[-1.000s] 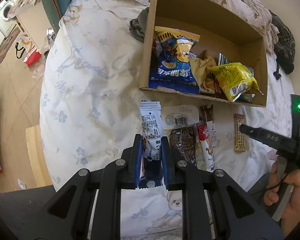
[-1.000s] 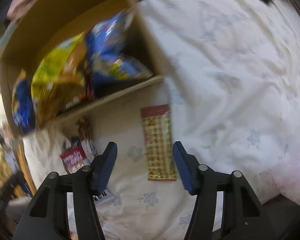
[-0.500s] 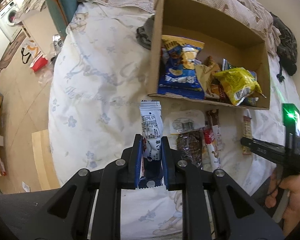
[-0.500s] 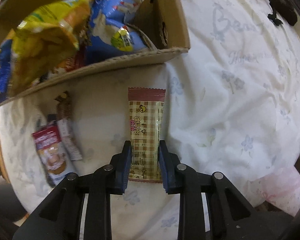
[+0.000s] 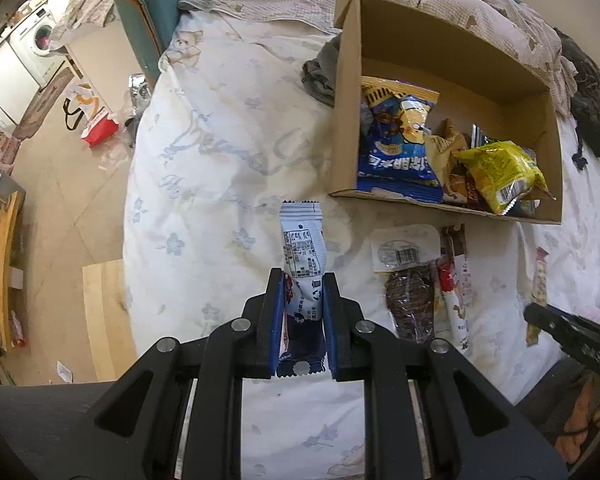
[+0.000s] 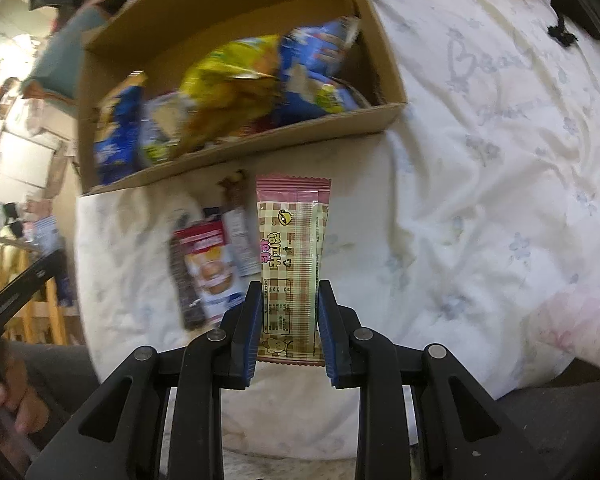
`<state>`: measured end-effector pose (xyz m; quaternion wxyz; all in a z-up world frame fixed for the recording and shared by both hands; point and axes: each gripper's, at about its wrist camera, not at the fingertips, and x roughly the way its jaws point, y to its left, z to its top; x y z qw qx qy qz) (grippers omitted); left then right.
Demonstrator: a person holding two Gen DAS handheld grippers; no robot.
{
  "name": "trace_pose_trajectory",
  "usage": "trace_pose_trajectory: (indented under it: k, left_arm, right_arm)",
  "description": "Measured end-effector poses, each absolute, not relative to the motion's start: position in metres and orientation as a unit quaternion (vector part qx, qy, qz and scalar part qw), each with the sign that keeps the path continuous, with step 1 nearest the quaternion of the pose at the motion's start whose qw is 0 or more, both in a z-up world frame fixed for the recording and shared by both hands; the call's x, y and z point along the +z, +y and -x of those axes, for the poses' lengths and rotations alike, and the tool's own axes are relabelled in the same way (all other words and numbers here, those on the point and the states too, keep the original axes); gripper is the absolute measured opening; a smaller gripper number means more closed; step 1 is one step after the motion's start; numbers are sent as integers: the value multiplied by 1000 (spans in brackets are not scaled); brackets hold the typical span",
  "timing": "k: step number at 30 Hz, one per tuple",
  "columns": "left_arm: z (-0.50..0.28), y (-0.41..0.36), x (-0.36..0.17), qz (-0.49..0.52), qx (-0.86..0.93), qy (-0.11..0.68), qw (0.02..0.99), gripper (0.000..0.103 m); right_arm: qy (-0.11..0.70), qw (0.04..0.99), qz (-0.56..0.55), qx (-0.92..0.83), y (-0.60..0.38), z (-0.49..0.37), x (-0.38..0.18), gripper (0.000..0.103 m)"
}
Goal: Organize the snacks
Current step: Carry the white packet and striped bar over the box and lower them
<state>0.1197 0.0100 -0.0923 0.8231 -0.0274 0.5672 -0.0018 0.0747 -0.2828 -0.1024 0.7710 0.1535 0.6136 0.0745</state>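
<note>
Left wrist view: the left gripper (image 5: 302, 316) is clamped on a white and dark-blue snack packet (image 5: 303, 264), its blue pads pressing both long edges near the packet's lower half, the printed white end projecting forward past the fingertips. The packet is above the white floral bedsheet (image 5: 219, 168). Ahead and to the right stands an open cardboard box (image 5: 346, 120) resting on the sheet; inside it lie a blue chip bag (image 5: 398, 144), a yellow bag (image 5: 500, 176) and other packets crowded along its near wall. On the sheet just in front of the box lie a clear-topped packet with a barcode (image 5: 404, 250), a dark brown packet (image 5: 410, 308) and a red and white stick packet (image 5: 454, 288), side by side and partly overlapping. Right wrist view: the right gripper (image 6: 288, 328) has just been closing and its jaws now grip a pink-ended checked snack bar (image 6: 291, 256) between the pads, held by its lower part with the pink crimped end pointing toward the box (image 6: 259, 148). The bar is clear of the sheet (image 6: 480, 200). The same loose packets (image 6: 207, 264) lie to its left, blurred. In the left wrist view the bar (image 5: 540, 276) shows edge-on at far right, above a dark part of the right tool.
</note>
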Motion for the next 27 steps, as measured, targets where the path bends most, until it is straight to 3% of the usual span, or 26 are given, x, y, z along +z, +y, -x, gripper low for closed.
trace_pose_trajectory:
  k: [18, 27]
  left_arm:
    - [-123, -1, -32, 32, -10, 495, 868, 15]
    - [-153, -36, -13, 18, -26, 484, 875, 15]
  right_arm:
    - [445, 851, -230, 160, -296, -70, -22, 27]
    - [426, 864, -246, 111, -335, -117, -17, 27]
